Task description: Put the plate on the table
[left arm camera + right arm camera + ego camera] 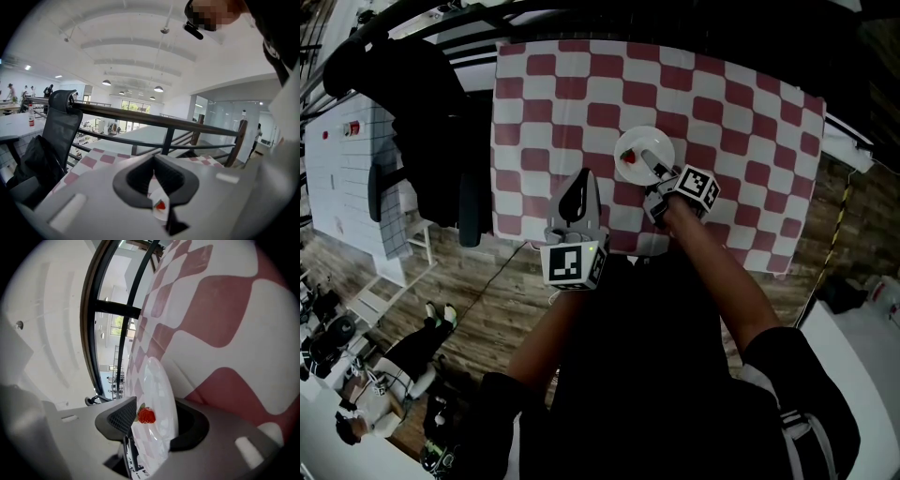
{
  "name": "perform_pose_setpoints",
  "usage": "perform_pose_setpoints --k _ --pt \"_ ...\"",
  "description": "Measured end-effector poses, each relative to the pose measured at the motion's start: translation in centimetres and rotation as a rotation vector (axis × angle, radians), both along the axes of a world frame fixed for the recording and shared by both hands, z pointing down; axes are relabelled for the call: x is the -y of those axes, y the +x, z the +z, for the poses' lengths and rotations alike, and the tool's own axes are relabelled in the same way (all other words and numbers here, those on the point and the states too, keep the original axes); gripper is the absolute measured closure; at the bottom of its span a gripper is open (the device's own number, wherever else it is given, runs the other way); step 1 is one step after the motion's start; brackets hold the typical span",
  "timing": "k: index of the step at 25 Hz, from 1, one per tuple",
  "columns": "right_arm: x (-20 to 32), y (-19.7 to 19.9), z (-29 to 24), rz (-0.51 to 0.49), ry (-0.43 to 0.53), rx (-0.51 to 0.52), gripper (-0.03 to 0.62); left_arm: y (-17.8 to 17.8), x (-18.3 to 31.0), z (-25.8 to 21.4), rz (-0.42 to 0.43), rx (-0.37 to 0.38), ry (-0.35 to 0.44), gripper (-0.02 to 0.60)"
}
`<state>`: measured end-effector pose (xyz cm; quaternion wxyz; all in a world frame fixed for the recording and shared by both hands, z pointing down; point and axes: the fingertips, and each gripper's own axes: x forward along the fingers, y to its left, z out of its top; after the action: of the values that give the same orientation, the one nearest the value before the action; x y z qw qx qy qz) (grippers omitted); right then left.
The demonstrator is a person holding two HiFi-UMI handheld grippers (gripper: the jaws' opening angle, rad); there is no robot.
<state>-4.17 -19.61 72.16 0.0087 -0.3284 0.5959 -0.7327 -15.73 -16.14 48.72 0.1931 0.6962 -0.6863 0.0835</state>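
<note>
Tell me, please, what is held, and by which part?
Nothing seems held: the right gripper stands open around the plate at its near rim; the left gripper is empty.

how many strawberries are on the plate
1. The strawberry sits on the plate near its rim, close to the right gripper, which covers a little of the plate, so another could be hidden.

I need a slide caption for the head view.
White plate lies on checked tablecloth, rim between open jaws of the right tool.
</note>
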Motion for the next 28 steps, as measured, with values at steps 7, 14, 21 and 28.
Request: perform_pose_setpoints --k 7,14,21,28 --pt "-0.7 -0.1 -0.7 -0.087 0.030 -0.101 0.317 0.1 -0.7 -0.1 0.015 0.007 -0.006 0.573" --pt "-1.5 0.0 -1.2 -0.165 0.079 -0.231 0.198 -0.1 -1.3 -1.0 0.031 -0.001 0.014 0.573" --pt "-2.1 2.3 -1.4 -0.182 0.128 -0.351 0.110 -0.8 -2.4 -2.2 0.033 0.004 0.029 0.573" --pt "-2.1 5.8 -2.5 -0.078 0.157 -0.382 0.102 -1.2 -4.2 -3.2 0.061 -0.008 0.058 0.573"
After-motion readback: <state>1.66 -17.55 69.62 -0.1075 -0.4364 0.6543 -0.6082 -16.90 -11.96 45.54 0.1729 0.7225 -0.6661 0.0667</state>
